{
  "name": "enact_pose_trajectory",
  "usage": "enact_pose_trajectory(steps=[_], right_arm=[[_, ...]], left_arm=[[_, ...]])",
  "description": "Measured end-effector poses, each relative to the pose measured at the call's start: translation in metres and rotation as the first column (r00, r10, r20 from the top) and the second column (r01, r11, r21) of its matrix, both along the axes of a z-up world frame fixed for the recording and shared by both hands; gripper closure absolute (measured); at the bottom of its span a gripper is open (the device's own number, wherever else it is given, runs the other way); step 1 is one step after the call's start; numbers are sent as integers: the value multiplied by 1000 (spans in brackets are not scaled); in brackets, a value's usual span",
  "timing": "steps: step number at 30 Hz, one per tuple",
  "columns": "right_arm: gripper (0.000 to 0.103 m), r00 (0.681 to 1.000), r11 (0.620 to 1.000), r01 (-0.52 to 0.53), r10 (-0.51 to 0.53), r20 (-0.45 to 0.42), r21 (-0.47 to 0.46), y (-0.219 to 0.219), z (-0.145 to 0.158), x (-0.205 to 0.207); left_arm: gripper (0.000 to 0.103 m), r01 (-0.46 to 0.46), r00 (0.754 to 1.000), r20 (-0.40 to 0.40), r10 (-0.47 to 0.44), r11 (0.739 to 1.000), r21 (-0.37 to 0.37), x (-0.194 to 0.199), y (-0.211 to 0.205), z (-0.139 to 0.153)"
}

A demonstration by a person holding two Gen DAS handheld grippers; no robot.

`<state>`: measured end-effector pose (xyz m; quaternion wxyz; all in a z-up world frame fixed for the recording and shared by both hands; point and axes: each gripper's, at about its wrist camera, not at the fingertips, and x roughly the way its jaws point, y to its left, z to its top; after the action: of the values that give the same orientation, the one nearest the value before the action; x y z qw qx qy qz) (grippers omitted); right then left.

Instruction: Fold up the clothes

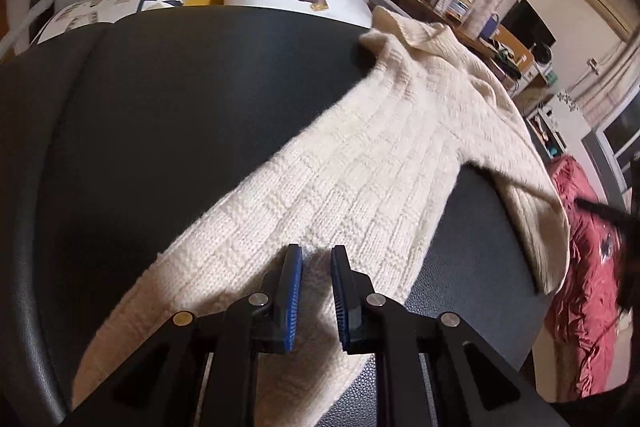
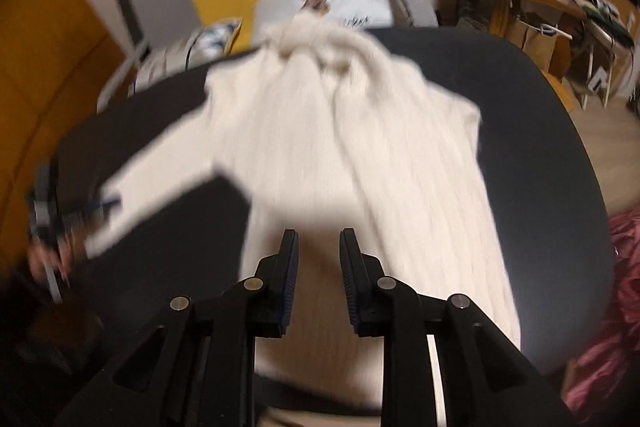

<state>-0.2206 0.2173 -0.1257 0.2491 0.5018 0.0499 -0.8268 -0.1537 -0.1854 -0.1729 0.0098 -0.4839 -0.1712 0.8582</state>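
Left wrist: fingers narrowly apart, empty.

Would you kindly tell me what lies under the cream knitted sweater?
The cream knitted sweater lies spread on a round dark table, bare around it. Whether anything else sits beneath the knit cannot be seen.

No text, label, brand or number can be read on anything in either view.
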Motion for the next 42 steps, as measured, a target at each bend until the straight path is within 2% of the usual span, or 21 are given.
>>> enact_pose_trajectory(steps=[3,5,9,15,16,17,20,24,26,28,29,31,32,33,35,36,38,41,42], right_arm=[[79,998,996,-29,33,-46,85,-4,-20,21],[80,996,994,-28,37,-79,104,-11,-28,14],[80,991,981,-48,70,-112,187,-26,-38,-2],[80,992,956,-94,114,-58,276,-35,-57,-17],[83,992,953,-90,110,-55,288,-36,-58,-18],[91,993,954,-87,105,-47,288,-37,-58,-19],[97,997,973,-73,75,-1,218,-38,-50,-21],[97,996,997,-71,69,52,35,-42,-26,-16],[97,993,990,-101,107,49,-100,-52,-6,-3],[97,986,956,-142,159,47,-255,-69,10,13],[101,981,928,-165,190,46,-334,-80,15,22],[103,966,864,-206,254,45,-459,-106,15,40],[103,960,850,-228,279,38,-474,-128,9,50],[103,955,856,-235,291,51,-460,-147,-1,56],[103,940,858,-233,319,119,-458,-172,-25,62],[99,936,860,-230,323,137,-455,-177,-30,63],[99,938,867,-226,317,142,-445,-176,-28,63],[98,957,888,-212,274,98,-407,-153,-14,54],[96,969,914,-204,239,59,-351,-145,-8,49]], left_arm=[[88,9,1000,-8,-9,998,-63,7,7,0],[88,12,1000,-7,-13,997,-75,10,8,1],[88,3,1000,0,-3,999,-48,10,3,0],[88,9,1000,-11,-9,1000,-18,8,0,-3],[88,11,1000,-13,-12,1000,-16,8,0,-3],[88,13,1000,-15,-13,1000,-14,8,-1,-3],[88,17,1000,-18,-17,1000,-7,8,-2,-4],[88,30,999,-15,-30,999,-12,8,0,-2],[88,39,999,-11,-39,999,-27,8,1,-2],[88,42,999,-11,-42,999,-30,8,1,-1],[88,40,999,-11,-41,999,-27,8,1,-1],[88,36,999,-5,-36,999,-29,8,0,-1],[88,39,999,1,-39,998,-43,8,0,0],[88,42,999,8,-42,997,-64,7,1,1],[88,67,998,26,-63,986,-152,8,6,4],[88,79,997,34,-74,978,-192,9,8,5],[88,90,996,38,-84,970,-226,11,9,6],[88,60,998,27,-56,980,-187,18,3,14],[88,40,999,5,-40,987,-159,24,-1,18]])
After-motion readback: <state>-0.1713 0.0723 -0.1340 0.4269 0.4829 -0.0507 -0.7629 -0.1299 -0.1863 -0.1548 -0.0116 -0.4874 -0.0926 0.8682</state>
